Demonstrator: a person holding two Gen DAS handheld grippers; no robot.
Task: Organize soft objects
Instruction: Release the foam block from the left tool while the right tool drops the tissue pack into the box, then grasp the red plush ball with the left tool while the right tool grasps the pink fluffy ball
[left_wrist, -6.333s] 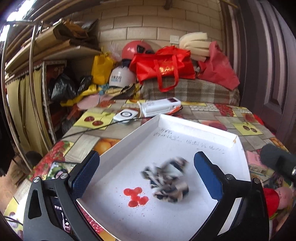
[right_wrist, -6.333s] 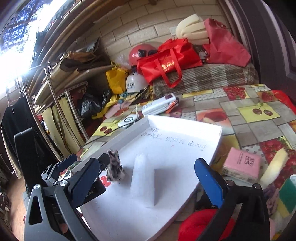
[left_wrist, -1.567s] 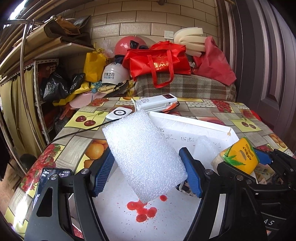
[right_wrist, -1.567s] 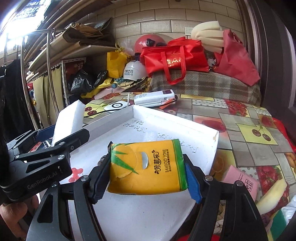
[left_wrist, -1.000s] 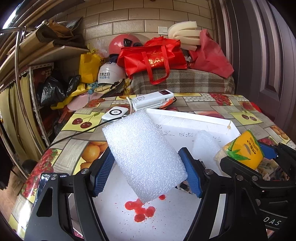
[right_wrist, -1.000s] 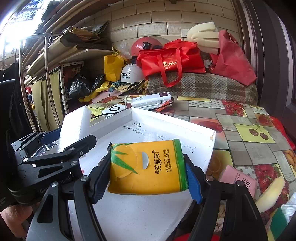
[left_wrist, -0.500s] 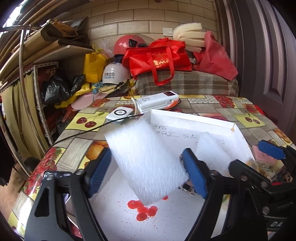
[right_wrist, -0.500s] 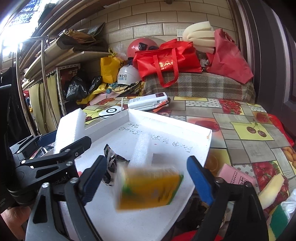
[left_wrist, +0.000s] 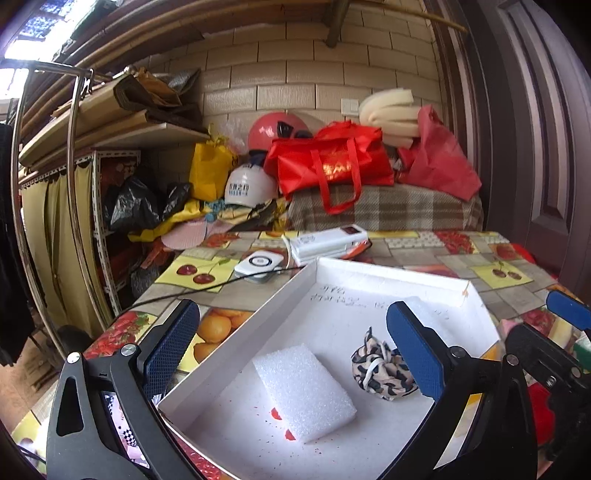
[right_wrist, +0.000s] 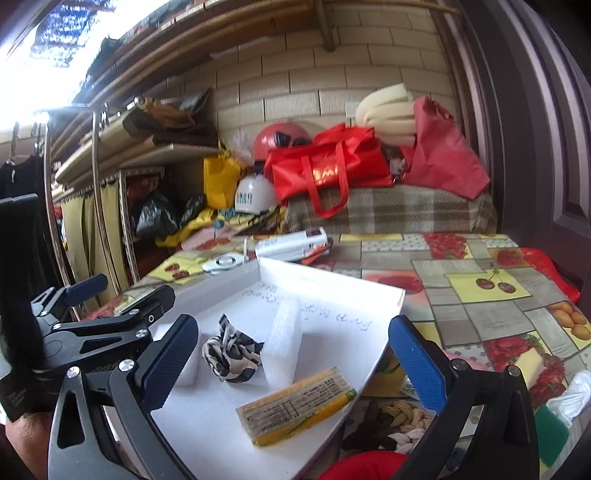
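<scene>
A white foam block (left_wrist: 304, 391) lies flat in the white tray (left_wrist: 388, 273), below and between the fingers of my left gripper (left_wrist: 291, 347). Its jaws are opening and its pads touch nothing. A leopard-print scrunchie (left_wrist: 380, 365) sits to the block's right. In the right wrist view a yellow tissue pack (right_wrist: 295, 406) lies near the tray's (right_wrist: 325, 280) front edge. My right gripper (right_wrist: 291, 358) stands open above the pack without touching it. A second foam piece (right_wrist: 282, 343) stands upright beside the scrunchie (right_wrist: 231, 354).
A white power bank (left_wrist: 328, 242) and a round white device (left_wrist: 258, 264) with a black cable lie beyond the tray. A braided rope (right_wrist: 399, 413), a green sponge (right_wrist: 550, 432) and small packs crowd the table at the right. A metal shelf rack (left_wrist: 74, 184) stands at the left.
Both grippers have opened and let go. The foam block dropped flat into the tray and the yellow tissue pack fell onto the tray's front edge. Both grippers have drawn back slightly.
</scene>
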